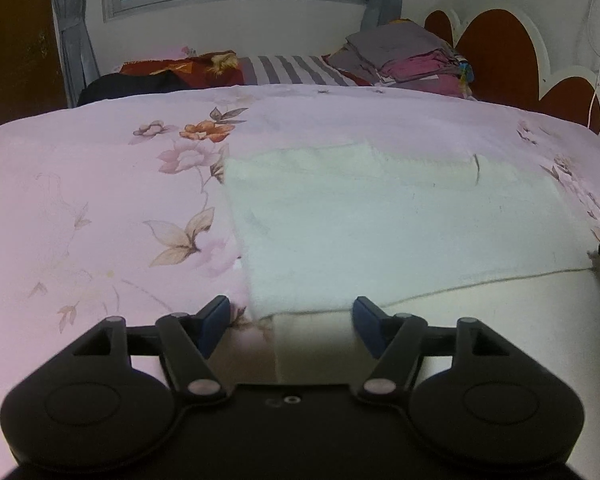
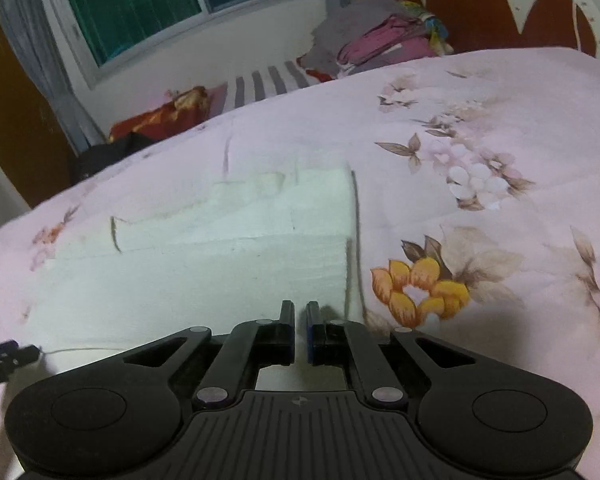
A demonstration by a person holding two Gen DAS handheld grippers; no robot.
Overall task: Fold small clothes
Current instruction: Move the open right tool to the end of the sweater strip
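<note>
A white garment (image 1: 380,220) lies flat on the pink floral bedspread (image 1: 80,200), partly folded, with a darker seam along its near edge. My left gripper (image 1: 291,320) is open, its jaws standing wide on either side of the garment's near left corner. In the right wrist view the same garment (image 2: 200,268) spreads ahead. My right gripper (image 2: 300,312) is shut on the garment's near edge, with cloth pinched between the fingers. The tip of the left gripper (image 2: 8,354) shows at the left edge there.
A pile of folded clothes (image 1: 412,56) sits at the head of the bed by the red and white headboard (image 1: 496,48). A striped sheet (image 1: 292,70), a red cloth (image 1: 188,66) and a dark item (image 1: 112,86) lie beyond the bedspread. A window and curtains stand behind.
</note>
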